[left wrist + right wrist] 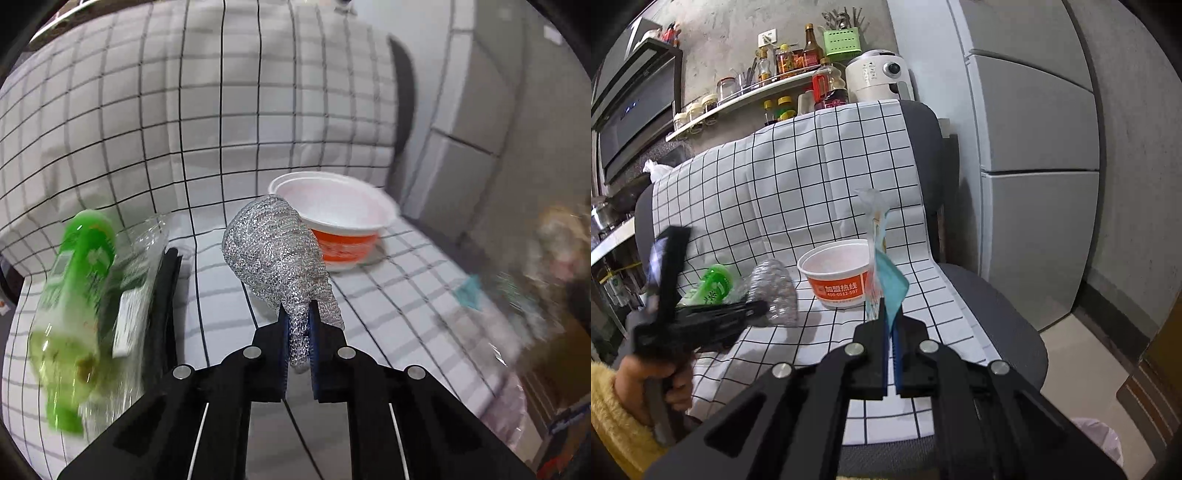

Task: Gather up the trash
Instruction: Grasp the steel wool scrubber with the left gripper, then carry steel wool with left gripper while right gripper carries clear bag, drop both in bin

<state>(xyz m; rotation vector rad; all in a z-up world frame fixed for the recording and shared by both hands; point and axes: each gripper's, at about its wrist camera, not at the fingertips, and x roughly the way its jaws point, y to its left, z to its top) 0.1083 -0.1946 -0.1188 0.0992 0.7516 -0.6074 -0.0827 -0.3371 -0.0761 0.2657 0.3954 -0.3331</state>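
Your left gripper (298, 325) has its fingers clenched on the tail of one silver mesh scouring ball (273, 254), lifted above the checked cloth (369, 295) that covers the chair seat (997, 306). In the right wrist view that ball is only a blurred, glassy shape. Your right gripper (890, 321) has its fingers clenched on one blue-and-white wrapper (882, 273), which stands upright above them. One white-and-orange paper bowl (340, 225) sits on the cloth just behind the ball, its inside empty as far as can be seen. One green bottle (79, 295) lies at the left, smeared by motion, with crumpled clear plastic (147, 236) beside it; its label cannot be read. The right edge of the left wrist view is too blurred to make out. One hand (665, 384) in a yellow sleeve (609, 410) grips the left handle.
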